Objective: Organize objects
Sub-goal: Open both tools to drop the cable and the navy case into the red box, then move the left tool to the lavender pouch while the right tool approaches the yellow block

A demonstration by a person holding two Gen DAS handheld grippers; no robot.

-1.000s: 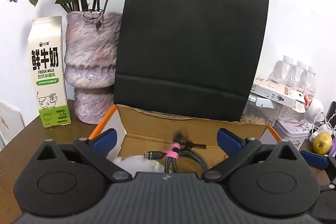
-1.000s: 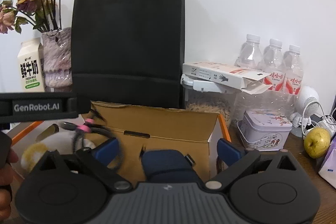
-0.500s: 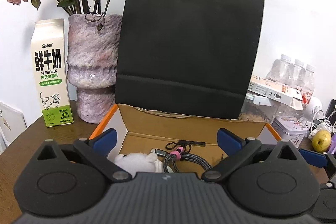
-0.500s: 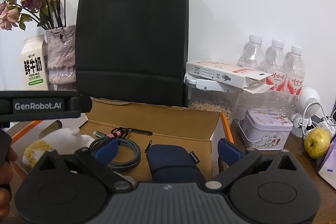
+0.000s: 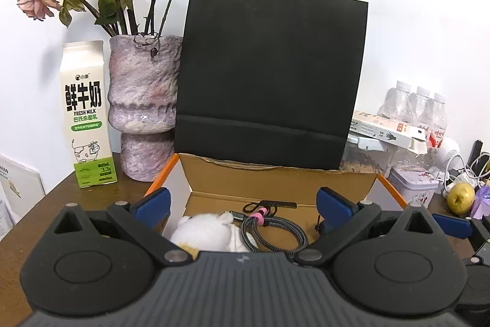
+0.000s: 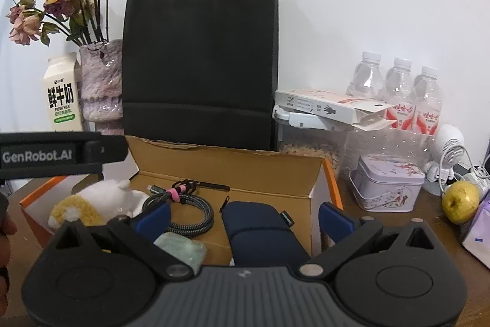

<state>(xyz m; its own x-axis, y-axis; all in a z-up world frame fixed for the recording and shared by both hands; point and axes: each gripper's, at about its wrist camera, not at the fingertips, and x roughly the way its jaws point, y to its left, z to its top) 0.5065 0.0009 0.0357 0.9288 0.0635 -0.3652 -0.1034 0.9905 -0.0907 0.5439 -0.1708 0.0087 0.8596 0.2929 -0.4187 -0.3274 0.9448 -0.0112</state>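
Note:
An open cardboard box with orange edges stands in front of me. Inside lie a white and yellow plush toy, a coiled braided cable with a pink tie, a navy pouch and a pale green item. My left gripper is open and empty above the box's near side. My right gripper is open and empty above the pouch. The left gripper's body shows at the left of the right wrist view.
A black paper bag stands behind the box. A milk carton and a vase of dried roses stand at the left. At the right are water bottles, a flat carton, a tin and a pear.
The cable hung over the box a second ago and now lies coiled inside it. Both grippers have drawn up and back, so more of the box's inside shows.

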